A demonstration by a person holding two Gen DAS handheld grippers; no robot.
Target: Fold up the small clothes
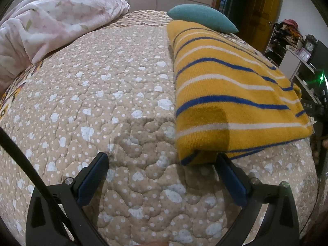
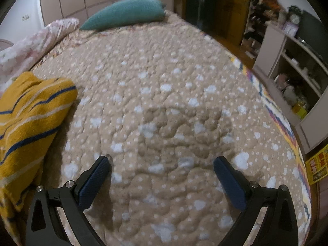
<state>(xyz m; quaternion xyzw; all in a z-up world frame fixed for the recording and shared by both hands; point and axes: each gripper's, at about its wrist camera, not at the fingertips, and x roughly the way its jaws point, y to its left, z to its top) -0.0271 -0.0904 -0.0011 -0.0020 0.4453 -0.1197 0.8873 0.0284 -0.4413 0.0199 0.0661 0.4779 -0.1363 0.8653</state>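
A yellow knitted garment [image 1: 231, 94] with blue and white stripes lies folded into a long rectangle on the beige quilted bedspread [image 1: 102, 102]. My left gripper [image 1: 162, 160] is open just above the quilt, and its right finger [image 1: 229, 176] sits at the garment's near edge. In the right wrist view the same garment [image 2: 30, 123] lies at the far left, somewhat rumpled at its far end. My right gripper [image 2: 162, 164] is open over bare quilt [image 2: 174, 102], well to the right of the garment, holding nothing.
A teal pillow [image 1: 201, 16] rests at the head of the bed beyond the garment. A pink floral blanket [image 1: 51, 24] is heaped at the left. The bed's right edge [image 2: 287, 127] drops to the floor, with white shelves [image 2: 291, 61] beyond.
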